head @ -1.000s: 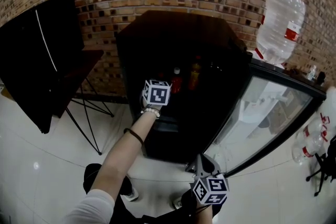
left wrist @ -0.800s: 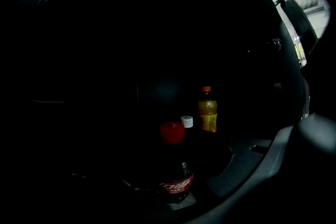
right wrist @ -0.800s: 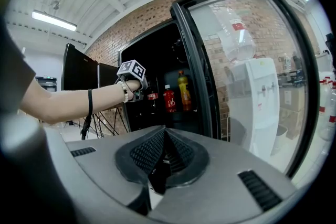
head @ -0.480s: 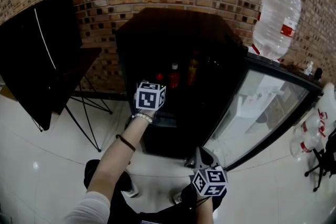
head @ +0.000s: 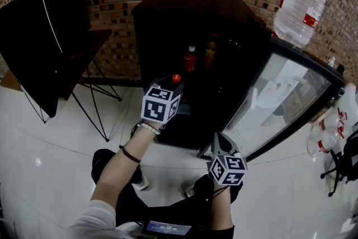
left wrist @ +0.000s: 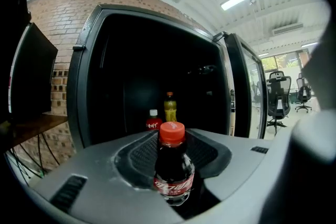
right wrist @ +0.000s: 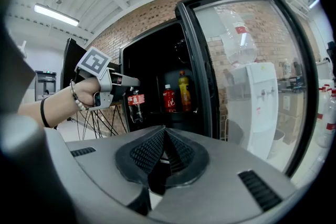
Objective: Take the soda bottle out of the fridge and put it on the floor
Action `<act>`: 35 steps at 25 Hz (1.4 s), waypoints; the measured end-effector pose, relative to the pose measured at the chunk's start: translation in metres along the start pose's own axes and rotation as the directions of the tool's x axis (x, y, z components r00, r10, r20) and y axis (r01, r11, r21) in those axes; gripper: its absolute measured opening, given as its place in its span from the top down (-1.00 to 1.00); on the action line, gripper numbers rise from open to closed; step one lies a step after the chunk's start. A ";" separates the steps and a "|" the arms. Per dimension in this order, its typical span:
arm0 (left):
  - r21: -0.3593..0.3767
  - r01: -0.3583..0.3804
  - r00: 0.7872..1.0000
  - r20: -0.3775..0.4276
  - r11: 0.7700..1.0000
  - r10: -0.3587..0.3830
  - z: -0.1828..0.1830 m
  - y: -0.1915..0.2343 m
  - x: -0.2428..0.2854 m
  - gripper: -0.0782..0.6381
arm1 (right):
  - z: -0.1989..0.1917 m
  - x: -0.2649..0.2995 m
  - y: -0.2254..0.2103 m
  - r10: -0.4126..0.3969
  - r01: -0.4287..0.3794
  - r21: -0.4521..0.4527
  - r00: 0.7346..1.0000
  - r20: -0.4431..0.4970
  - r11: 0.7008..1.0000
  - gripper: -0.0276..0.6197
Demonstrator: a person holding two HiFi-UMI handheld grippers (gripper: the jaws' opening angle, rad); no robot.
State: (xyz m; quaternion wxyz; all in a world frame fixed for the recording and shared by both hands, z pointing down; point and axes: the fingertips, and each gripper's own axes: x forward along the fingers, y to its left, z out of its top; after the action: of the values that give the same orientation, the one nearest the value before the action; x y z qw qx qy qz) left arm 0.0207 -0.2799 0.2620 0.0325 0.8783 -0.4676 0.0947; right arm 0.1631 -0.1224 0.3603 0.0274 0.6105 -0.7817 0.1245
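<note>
Dim, fisheye-warped views, black vignetted corners

Three drink bottles show: one red-capped soda bottle (left wrist: 173, 168) near, plus one white-capped red bottle (left wrist: 153, 121) and one yellow bottle (left wrist: 169, 108) far inside the one black fridge (head: 184, 14). There are two grippers, the left gripper (head: 169, 88) and the right gripper (right wrist: 164, 157), and one upturned water jug (head: 299, 8) at far right.

We see the right hand-held gripper (right wrist: 165, 134) with jaws together, empty; ahead to its left, the left hand-held gripper (right wrist: 126, 81) holds the soda bottle (right wrist: 135, 106) outside the open fridge (right wrist: 152, 55).
</note>
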 end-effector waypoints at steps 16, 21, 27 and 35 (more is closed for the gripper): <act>-0.112 0.019 0.949 -0.311 0.994 -0.053 -0.234 -0.015 -0.034 0.35 | -0.012 0.012 0.016 0.012 -0.015 -0.077 0.999 -0.044 0.997 0.87; -0.170 0.009 0.900 -0.428 0.985 -0.082 -0.327 -0.023 -0.027 0.35 | -0.017 0.019 0.019 0.017 -0.023 -0.101 0.998 -0.062 0.995 0.87; -0.203 -0.002 0.843 -0.528 0.979 -0.108 -0.420 -0.035 -0.017 0.35 | -0.025 0.023 0.018 0.018 -0.028 -0.106 0.996 -0.091 0.994 0.87; -0.202 -0.018 0.774 -0.622 0.979 -0.114 -0.527 -0.039 0.000 0.35 | -0.034 0.029 0.012 0.009 -0.023 -0.117 0.992 -0.125 0.993 0.87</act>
State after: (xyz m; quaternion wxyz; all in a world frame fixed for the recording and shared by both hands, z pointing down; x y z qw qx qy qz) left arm -0.0183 -0.1812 0.7802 0.2761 0.7999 -0.4138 0.3358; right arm 0.1407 -0.1395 0.3975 0.1109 0.5925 -0.7894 0.1158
